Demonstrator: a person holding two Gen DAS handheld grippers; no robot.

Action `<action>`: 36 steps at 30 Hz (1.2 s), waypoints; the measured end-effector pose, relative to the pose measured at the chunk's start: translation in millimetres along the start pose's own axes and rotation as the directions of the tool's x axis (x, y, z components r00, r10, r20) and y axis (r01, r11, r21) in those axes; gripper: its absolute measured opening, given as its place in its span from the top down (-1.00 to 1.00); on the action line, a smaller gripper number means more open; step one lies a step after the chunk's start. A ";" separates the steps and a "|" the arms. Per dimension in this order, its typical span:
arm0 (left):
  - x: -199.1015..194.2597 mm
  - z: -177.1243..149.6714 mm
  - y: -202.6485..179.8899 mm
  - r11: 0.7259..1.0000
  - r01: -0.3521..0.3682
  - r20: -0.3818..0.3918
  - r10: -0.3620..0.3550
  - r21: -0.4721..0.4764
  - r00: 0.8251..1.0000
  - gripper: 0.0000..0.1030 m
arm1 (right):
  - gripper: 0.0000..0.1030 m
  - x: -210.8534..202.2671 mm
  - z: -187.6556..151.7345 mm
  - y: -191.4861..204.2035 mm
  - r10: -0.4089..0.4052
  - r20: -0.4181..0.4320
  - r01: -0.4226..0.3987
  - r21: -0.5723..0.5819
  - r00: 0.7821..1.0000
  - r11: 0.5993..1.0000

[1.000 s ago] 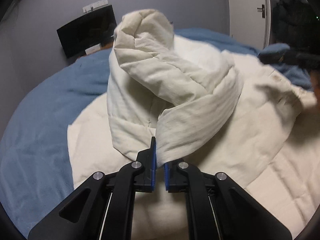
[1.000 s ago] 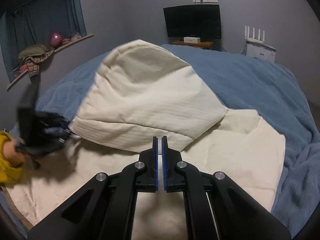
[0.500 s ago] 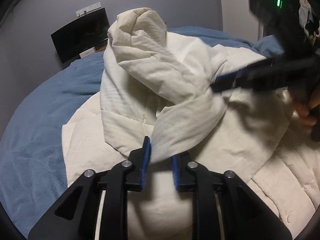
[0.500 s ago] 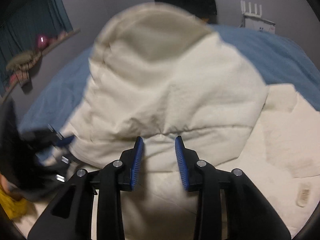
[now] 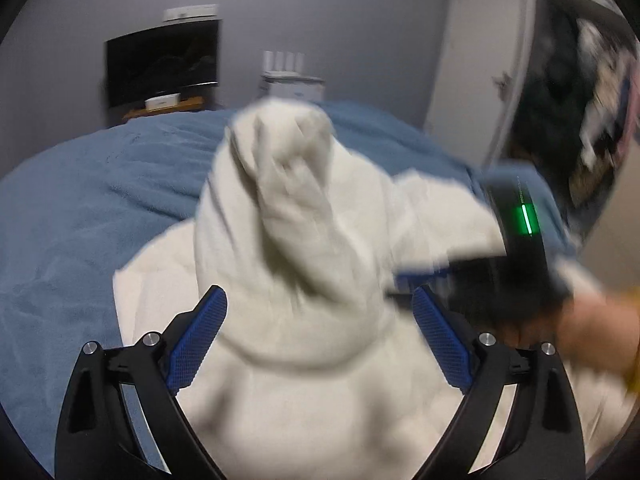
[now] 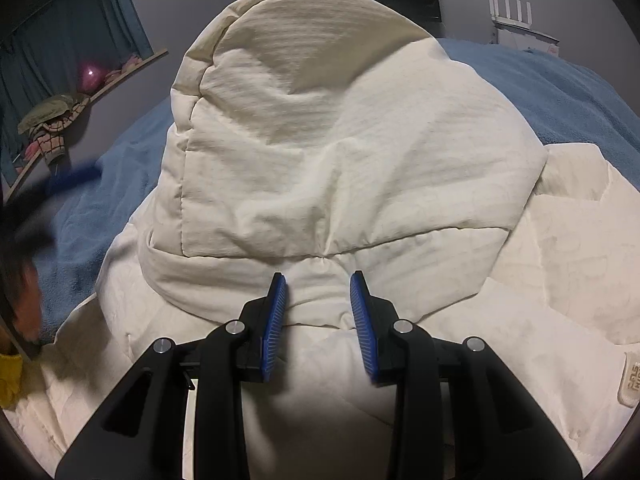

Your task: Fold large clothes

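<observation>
Cream padded coat (image 6: pixel 352 152) heaped upright on blue blanket (image 5: pixel 80 208), left gripper (image 5: pixel 320 336) just opened wide, right gripper (image 6: pixel 320 312) part-open astride a fold.

We record a bed (image 5: pixel 80 208) under blue blanket; beyond its far edge, a dark television (image 5: pixel 162 66) against grey wall (image 5: pixel 320 20); right of the television, a white router (image 5: pixel 286 66), then a white door (image 5: pixel 476 68).

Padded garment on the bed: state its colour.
Cream white all over, the puffy quilted garment lies on a blue fleece blanket; the right wrist view shows it sharpest.
</observation>
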State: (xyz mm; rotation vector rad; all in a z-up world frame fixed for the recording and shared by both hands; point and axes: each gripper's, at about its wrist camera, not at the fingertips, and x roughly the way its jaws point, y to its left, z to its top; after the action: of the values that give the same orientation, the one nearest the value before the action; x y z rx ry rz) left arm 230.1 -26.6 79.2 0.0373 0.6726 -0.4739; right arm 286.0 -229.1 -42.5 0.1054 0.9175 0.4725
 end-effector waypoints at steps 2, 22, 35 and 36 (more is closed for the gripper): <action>10.2 31.6 2.3 0.999 -0.033 0.023 0.034 -0.027 0.999 -0.66 | 0.40 -0.2 -3.1 1.0 -0.004 0.003 0.004 -0.003 1.000 1.000; 145.3 71.0 51.2 0.946 -0.324 -0.267 0.308 -0.014 0.913 0.75 | 0.40 -1.2 -22.9 17.4 -0.042 0.027 0.043 -0.048 0.999 0.998; 116.4 46.4 63.6 0.955 -0.275 -0.195 0.251 -0.110 0.948 0.42 | 0.40 3.0 -30.4 25.3 -0.053 0.039 0.055 -0.052 0.998 0.997; 103.2 44.7 58.9 0.961 -0.256 -0.169 0.236 -0.104 0.957 0.42 | 0.40 -0.9 -31.0 25.8 -0.049 0.050 0.052 -0.050 0.998 0.997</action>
State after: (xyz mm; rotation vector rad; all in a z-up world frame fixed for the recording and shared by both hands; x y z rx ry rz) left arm 352.3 -24.5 44.7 0.0394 0.8377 -0.1882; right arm 252.2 -210.0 -53.4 0.0469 0.8576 0.4442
